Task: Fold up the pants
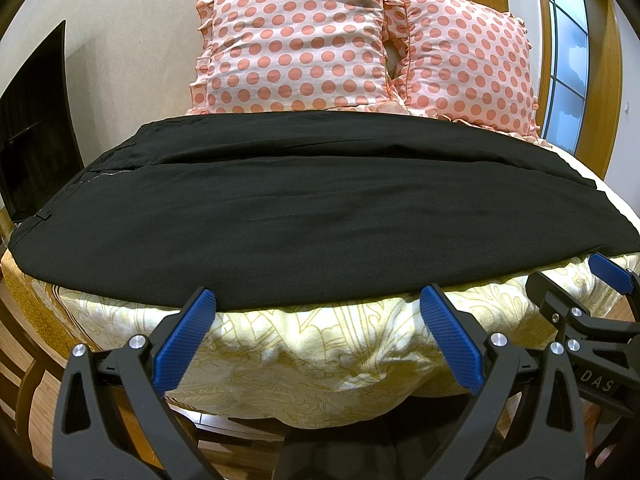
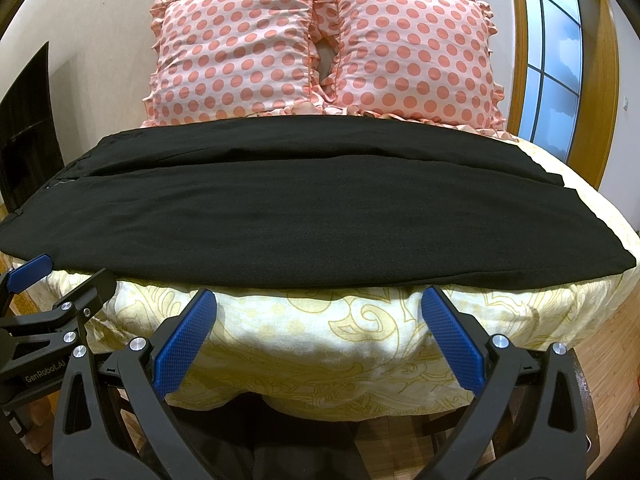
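Black pants (image 1: 312, 208) lie flat across the bed (image 1: 304, 344), stretched from its left edge to its right edge, the near hem line running along the bed's front edge. One leg lies over the other, a long fold line showing towards the far side, and the waist end with a belt loop sits at the left edge. The left gripper (image 1: 318, 300) hovers just short of the front edge, its jaws spread wide with nothing between them, blue pads (image 1: 182, 344) tipped towards the cloth. The right gripper (image 2: 319, 302) sits alongside it, jaws spread just as wide and empty. Yellow patterned bedding (image 2: 320, 344) drapes over the front edge. At the far edge, two pink polka-dot pillows (image 2: 320, 48) stand against the wall.
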A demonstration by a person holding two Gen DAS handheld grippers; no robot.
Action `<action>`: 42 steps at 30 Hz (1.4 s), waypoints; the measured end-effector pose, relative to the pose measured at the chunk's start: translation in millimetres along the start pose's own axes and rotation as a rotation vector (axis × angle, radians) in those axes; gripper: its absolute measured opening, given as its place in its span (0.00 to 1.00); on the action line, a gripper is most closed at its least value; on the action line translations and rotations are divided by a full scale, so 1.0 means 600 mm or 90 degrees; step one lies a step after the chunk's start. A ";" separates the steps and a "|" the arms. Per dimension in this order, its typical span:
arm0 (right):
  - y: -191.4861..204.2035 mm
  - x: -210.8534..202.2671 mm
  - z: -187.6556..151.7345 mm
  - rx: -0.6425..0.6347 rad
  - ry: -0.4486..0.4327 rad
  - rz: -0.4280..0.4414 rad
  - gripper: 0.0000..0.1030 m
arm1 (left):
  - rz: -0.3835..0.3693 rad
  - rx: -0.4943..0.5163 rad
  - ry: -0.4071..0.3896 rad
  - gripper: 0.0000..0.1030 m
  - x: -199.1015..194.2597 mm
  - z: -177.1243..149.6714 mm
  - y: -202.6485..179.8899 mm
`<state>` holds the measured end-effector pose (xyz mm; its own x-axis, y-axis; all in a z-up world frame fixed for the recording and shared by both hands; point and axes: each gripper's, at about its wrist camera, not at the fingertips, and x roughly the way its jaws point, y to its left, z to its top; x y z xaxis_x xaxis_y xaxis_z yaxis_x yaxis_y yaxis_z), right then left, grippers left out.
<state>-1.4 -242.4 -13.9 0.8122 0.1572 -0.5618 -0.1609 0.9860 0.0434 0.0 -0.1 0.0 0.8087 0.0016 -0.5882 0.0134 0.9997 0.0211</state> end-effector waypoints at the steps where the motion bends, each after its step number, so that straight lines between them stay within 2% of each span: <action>1: 0.000 0.000 -0.001 -0.001 -0.001 0.001 0.99 | 0.000 0.001 0.000 0.98 0.000 0.000 0.000; 8: -0.010 -0.005 -0.006 -0.044 0.003 0.043 0.99 | -0.025 0.009 0.015 0.98 -0.004 0.003 0.009; 12: -0.026 -0.010 -0.002 -0.059 0.001 0.055 0.99 | -0.015 0.028 0.003 0.98 -0.019 0.008 0.016; 17: -0.075 -0.026 0.021 -0.020 -0.011 0.065 0.99 | -0.074 -0.003 0.031 0.98 -0.031 0.031 0.034; 20: -0.111 -0.035 0.053 -0.013 -0.029 0.038 0.99 | -0.074 -0.012 0.026 0.98 -0.032 0.058 0.044; 23: -0.143 -0.031 0.098 -0.016 -0.042 0.006 0.99 | -0.043 -0.001 0.001 0.98 -0.027 0.088 0.049; 28: -0.220 0.024 0.194 0.039 -0.014 -0.047 0.99 | 0.015 -0.010 -0.040 0.98 0.000 0.148 0.065; 35: -0.349 0.180 0.337 0.149 0.036 -0.183 0.99 | 0.088 0.004 -0.105 0.98 0.049 0.223 0.075; 38: -0.403 0.267 0.382 0.197 0.081 -0.237 0.98 | 0.110 -0.019 -0.100 0.98 0.081 0.243 0.087; 42: -0.456 0.367 0.419 0.237 0.127 -0.315 0.91 | 0.111 -0.043 -0.056 0.98 0.133 0.256 0.110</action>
<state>362.2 -463.5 58.4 0.6153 -0.2985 -0.7296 0.4401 0.8980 0.0037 156.1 62.0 78.6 0.8440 0.1755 -0.5068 -0.1683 0.9839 0.0604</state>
